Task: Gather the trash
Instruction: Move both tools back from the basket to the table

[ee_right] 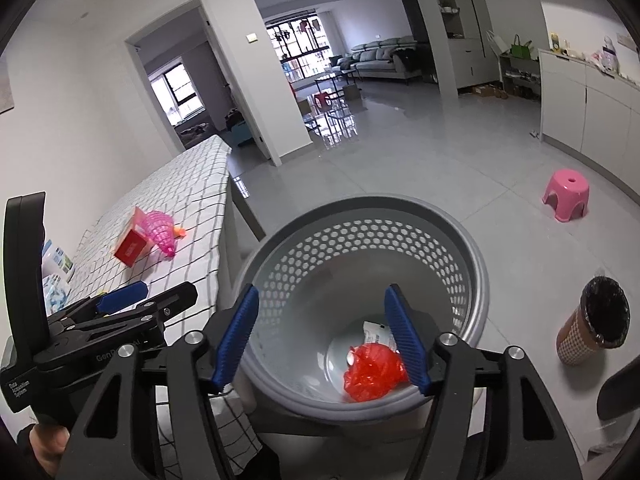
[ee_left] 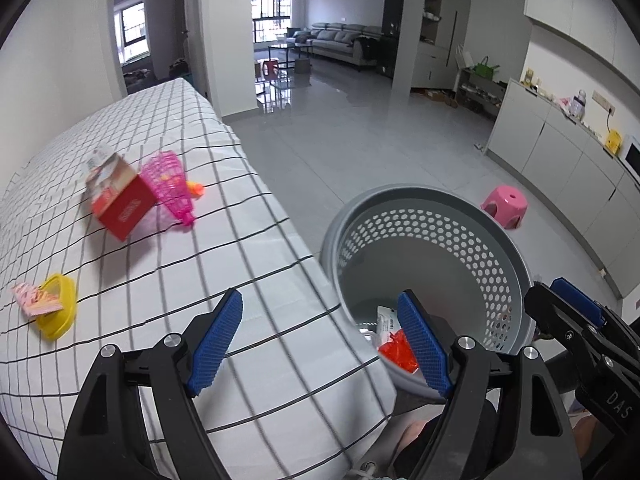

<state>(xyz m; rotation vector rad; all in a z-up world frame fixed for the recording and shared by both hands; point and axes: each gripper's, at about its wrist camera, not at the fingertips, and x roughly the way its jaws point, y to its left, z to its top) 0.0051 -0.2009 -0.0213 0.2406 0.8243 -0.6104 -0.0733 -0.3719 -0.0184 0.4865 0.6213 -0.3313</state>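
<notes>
Left gripper and right gripper, both with jaws spread wide and holding nothing, above the grey perforated basket standing beside the checked table. In the basket lie a crumpled red plastic bag and a white wrapper. On the tablecloth: a red carton touching a pink mesh cone, and a yellow lid under a pink wrapper.

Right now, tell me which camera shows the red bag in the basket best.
The right wrist view: the red bag lies fully visible on the basket floor. In the left wrist view a fingertip hides most of it.
</notes>
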